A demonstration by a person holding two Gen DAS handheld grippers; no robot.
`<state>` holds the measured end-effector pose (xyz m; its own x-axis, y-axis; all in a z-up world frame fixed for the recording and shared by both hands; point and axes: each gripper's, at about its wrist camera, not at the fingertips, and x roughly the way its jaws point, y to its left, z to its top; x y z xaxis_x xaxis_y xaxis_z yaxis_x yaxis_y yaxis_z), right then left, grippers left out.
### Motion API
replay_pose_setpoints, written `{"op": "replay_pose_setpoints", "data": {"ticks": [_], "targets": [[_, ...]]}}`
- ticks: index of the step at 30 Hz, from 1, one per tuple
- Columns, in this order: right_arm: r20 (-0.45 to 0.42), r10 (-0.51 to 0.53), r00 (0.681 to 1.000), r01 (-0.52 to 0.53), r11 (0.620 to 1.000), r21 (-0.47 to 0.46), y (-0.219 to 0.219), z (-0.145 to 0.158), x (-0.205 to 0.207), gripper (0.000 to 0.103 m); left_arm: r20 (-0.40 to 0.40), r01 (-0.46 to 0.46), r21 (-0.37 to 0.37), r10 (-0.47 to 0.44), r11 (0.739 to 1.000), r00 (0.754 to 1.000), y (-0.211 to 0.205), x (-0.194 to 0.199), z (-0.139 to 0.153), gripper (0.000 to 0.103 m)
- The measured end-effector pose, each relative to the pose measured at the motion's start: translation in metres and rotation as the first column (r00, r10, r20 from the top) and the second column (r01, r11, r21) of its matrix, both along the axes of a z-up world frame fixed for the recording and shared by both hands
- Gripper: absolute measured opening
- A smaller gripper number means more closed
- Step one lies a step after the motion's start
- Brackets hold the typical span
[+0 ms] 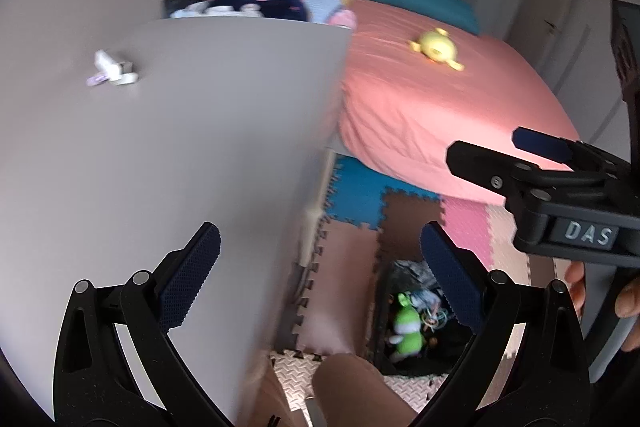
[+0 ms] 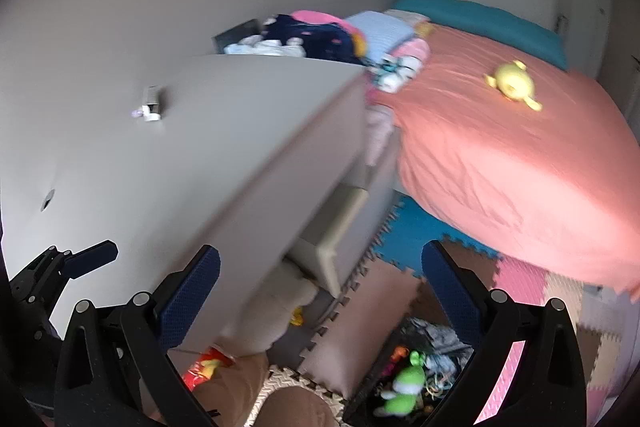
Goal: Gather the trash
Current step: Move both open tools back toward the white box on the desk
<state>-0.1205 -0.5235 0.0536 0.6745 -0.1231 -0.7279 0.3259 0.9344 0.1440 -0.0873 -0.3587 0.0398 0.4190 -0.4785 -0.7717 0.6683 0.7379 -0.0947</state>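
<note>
A small white and purple scrap (image 1: 112, 69) (image 2: 150, 107) lies on the grey table top (image 1: 200, 147) (image 2: 200, 167), well ahead of both grippers. A red and yellow wrapper (image 2: 206, 367) lies on the floor under the table's near edge. My left gripper (image 1: 320, 279) is open and holds nothing, with one finger over the table and the other over the floor. My right gripper (image 2: 320, 283) is also open and holds nothing; it hangs to the right of the left one (image 1: 486, 143). A black bin (image 1: 416, 319) (image 2: 412, 375) on the floor below holds a green plush toy and other small items.
A bed with a pink sheet (image 1: 440, 107) (image 2: 520, 167) stands right of the table, with a yellow plush toy (image 1: 436, 49) on it and piled clothes (image 2: 320, 35) at its head. Coloured foam mats (image 1: 352, 251) cover the floor. A person's knee (image 1: 352, 387) is below.
</note>
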Motion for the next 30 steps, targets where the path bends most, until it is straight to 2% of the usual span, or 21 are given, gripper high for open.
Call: {"op": "replay_pose_setpoints", "data": {"ticks": [12,21,24,30], "targets": [[-0.003,0.173,0.985,-0.173,0.985,-0.007,0.059,0.014,0.107,0.1,-0.032,-0.202,-0.019,0.202,0.979,0.979,0.075,0.087,0.004,0.097],[-0.019,0.268,0.963,-0.269,0.963,-0.024,0.095,0.01,0.187,0.1,-0.043,-0.309,-0.023,0.308,0.951,0.95,0.115,0.155,0.0,0.097],[-0.022,0.296,0.955,-0.296,0.955,-0.02,0.108,0.008,0.217,0.1,-0.039,-0.358,-0.025,0.357,0.933,0.933,0.13,0.184,-0.003,0.097],[-0.04,0.353,0.935,-0.353,0.935,0.013,0.135,0.004,0.281,0.085,-0.065,-0.416,-0.022,0.414,0.909,0.908,0.15,0.229,-0.012,0.097]]}}
